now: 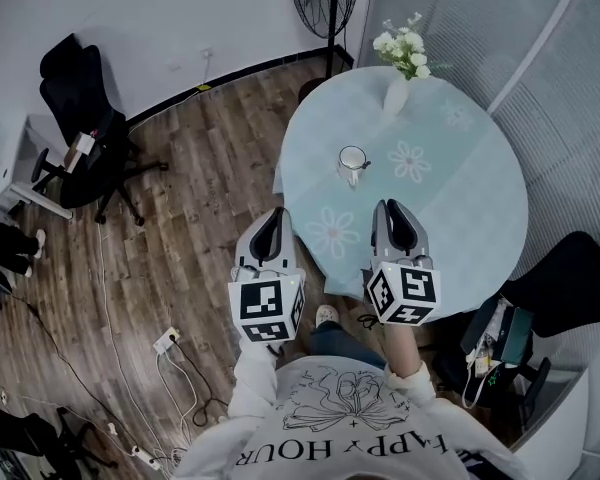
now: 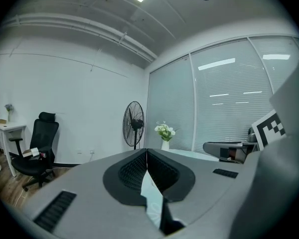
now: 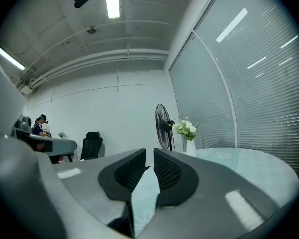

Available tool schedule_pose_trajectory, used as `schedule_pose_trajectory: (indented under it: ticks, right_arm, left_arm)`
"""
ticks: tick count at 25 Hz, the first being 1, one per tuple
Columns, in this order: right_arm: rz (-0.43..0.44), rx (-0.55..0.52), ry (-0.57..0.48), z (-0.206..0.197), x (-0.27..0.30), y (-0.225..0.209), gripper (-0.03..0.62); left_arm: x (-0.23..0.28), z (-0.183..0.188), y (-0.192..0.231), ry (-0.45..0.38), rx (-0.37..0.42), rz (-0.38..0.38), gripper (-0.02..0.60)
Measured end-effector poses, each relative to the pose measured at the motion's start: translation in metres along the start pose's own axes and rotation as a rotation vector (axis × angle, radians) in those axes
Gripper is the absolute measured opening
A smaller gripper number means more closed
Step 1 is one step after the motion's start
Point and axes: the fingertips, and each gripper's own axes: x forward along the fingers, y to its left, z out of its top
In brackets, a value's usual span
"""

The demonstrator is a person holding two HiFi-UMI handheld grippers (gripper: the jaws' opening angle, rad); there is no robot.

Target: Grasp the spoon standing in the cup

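Left gripper, jaws together, and right gripper, jaws slightly apart, both empty, hover at the table's near edge. Mid-table beyond stands the cup; its spoon's lean cannot be made out.

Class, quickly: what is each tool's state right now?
Left tool: closed, jaws together, holding nothing.
Right tool: slightly open, nothing between its jaws.

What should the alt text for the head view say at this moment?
Seen from above, a person holds the left gripper and right gripper side by side at the near edge of a round table, pointing toward a cup at its middle. A vase of white flowers stands at the far edge.
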Motion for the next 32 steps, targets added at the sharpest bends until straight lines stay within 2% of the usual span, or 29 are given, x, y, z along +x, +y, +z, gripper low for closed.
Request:
schedule_pose_trajectory:
  ticks: [10, 24, 32]
  right_arm:
    - [0.024, 0.023, 0.04, -0.008, 0.059, -0.038, 0.063]
    - [0.01, 0.05, 0.117, -0.04, 0.091, -0.053, 0.063]
    - [-0.029, 0.067, 0.146, -0.05, 0.115, -0.061, 0.064]
  left_arm:
    - [0.067, -0.005, -0.014, 0.039, 0.002, 0.007, 0.006]
    - [0.103, -0.033, -0.01, 0.127, -0.003, -0.001, 0.006]
    - [0.133, -0.04, 0.0, 0.166, -0.004, -0.04, 0.006]
